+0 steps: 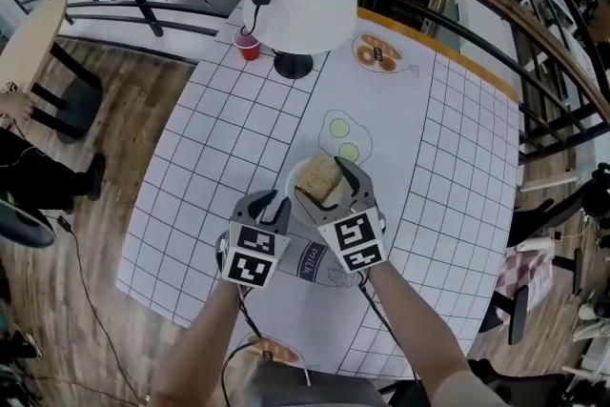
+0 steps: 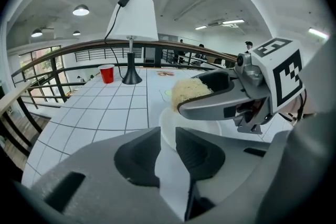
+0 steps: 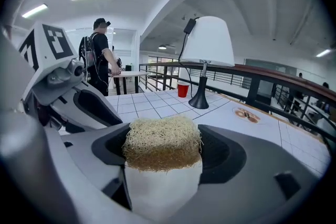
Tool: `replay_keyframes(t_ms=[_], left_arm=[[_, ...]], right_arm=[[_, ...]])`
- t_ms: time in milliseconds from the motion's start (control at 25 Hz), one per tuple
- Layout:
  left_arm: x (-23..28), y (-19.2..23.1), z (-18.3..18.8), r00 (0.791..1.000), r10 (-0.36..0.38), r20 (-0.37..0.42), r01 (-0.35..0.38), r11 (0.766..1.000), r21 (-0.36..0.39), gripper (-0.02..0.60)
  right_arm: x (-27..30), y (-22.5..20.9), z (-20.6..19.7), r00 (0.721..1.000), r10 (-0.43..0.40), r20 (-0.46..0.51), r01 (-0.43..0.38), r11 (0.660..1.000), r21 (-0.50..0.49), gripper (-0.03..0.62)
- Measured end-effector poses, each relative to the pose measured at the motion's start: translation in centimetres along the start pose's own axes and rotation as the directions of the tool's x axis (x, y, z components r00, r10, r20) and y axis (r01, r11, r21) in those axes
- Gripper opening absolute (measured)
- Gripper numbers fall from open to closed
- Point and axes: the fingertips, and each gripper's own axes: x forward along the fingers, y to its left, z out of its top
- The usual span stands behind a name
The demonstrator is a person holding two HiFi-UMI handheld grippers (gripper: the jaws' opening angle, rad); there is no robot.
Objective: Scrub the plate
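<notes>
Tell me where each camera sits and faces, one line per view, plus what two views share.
Head view: on the person's head, looking down at the white gridded table; both forearms, left gripper and right gripper show.
Left gripper view: on the left gripper, looking along its jaws, shut on the round white plate; right gripper shows at right.
Right gripper view: on the right gripper, looking along jaws clamped on the straw-coloured fibrous scrub pad; left gripper shows at left.
Both gripper views share the white lamp and red cup.
</notes>
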Motion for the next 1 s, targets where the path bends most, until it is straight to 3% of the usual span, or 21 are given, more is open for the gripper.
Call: replay_keyframes(t_ms=[440,880,1000], left_arm=[[3.3,-0.5,-3.0,0.996,-0.038,-0.081,0.036,0.999,-0.032,0.091],[3.4,-0.5,-3.0,0.998,-0.03,-0.059,0.027,0.998,-0.062,0.091],[3.2,-0.4,-2.9,0.999,-0.03,-0.045,0.026,0.997,-0.069,0.091]], right_arm=[[3.3,0.6,-2.2,0.997,0.04,-0.07,-0.042,0.999,-0.03,0.377],[4.0,0.8,-3.3,0.99,0.031,-0.138,-0.049,0.99,-0.132,0.377],[3.2,-0.1,-4.3,0.988,0.011,-0.155,-0.028,0.993,-0.112,0.377]])
